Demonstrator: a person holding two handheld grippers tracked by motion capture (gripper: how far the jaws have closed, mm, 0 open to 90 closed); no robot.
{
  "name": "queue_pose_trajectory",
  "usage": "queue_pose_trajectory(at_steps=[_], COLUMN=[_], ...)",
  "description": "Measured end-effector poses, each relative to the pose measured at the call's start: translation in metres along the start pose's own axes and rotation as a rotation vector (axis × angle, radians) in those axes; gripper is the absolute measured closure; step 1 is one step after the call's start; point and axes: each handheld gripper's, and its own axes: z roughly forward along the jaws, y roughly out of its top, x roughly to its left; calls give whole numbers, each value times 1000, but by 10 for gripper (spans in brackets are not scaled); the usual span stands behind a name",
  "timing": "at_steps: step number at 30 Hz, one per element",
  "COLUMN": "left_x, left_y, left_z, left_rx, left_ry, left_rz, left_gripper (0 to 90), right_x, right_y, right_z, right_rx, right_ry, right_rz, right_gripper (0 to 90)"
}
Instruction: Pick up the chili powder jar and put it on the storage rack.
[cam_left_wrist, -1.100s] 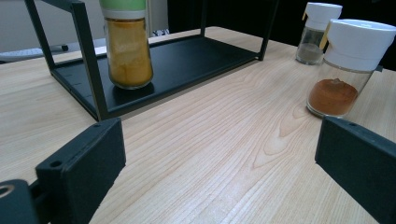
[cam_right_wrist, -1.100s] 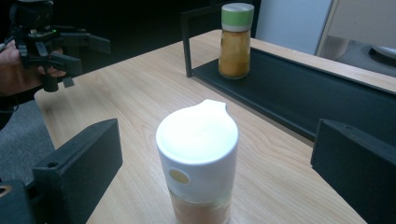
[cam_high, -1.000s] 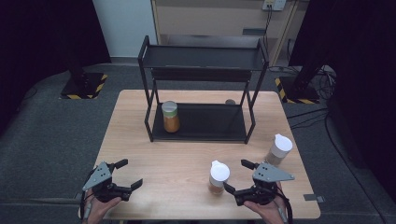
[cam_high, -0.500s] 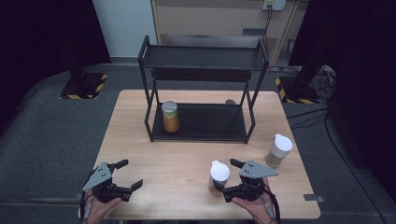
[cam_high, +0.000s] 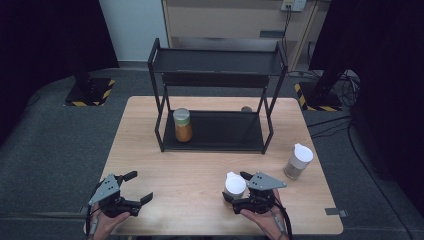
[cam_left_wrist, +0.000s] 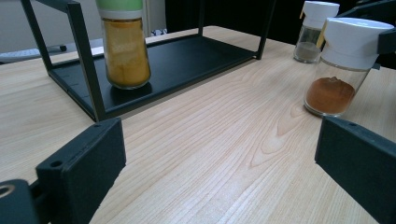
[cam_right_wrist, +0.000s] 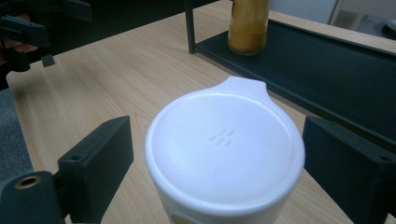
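Lid (cam_right_wrist: 224, 144) hides jar contents between closing right hand-held gripper (cam_right_wrist: 217, 154) jaws.

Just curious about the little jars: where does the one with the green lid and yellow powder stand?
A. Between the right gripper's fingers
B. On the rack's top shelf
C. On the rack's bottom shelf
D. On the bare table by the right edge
C: the green-lidded jar stands upright on the black rack's bottom shelf, at its left end.

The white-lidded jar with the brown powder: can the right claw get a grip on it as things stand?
Probably yes. The right claw already straddles the brown-powder jar, one jaw on each side with small gaps left. Its jaws have just been closing, and nothing stands between them and the jar.
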Motion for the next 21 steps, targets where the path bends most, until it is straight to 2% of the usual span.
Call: queue_pose_trajectory(at_steps=[7,12,21], left_x=[0,0,0], left_y=[0,0,0], left_z=[0,0,0], left_rx=[-1,-1,1], left_ry=[0,1,-2], left_rz=[0,3,4], left_gripper=[7,10,10], right_x=[3,3,4], right_y=[-3,-6,-4], right_z=[4,5,4], right_rx=[12,11,17], right_ry=[-19,-18,-20], right_rz=[-1,7,-23], right_gripper=[183,288,306])
